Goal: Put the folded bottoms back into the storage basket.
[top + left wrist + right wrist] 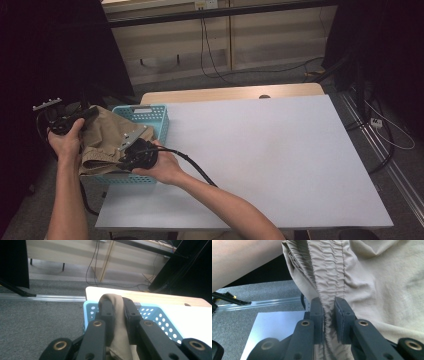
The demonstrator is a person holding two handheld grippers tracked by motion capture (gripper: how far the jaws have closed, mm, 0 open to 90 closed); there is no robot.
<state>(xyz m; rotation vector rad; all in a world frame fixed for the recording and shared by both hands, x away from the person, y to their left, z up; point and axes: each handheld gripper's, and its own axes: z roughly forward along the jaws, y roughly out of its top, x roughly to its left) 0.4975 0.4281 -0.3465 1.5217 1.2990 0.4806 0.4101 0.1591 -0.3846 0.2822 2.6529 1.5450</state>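
A tan cloth garment (106,136) lies bunched over the light blue perforated basket (152,117) at the table's left edge. My left gripper (87,116) sits at the far left of the high view, shut on a fold of the tan cloth (117,315) that runs up between its pads. My right gripper (125,159) is at the cloth's near edge, shut on the gathered elastic band (327,305) of the garment (372,285). In the left gripper view the basket (160,320) lies just beyond the jaws.
The white table top (270,155) stretches out to the right of the basket. Beyond the table's far edge are wooden cabinets (260,40) with cables on the grey floor. A dark curtain (45,45) hangs at the left. A person's forearm (239,262) crosses the right gripper view.
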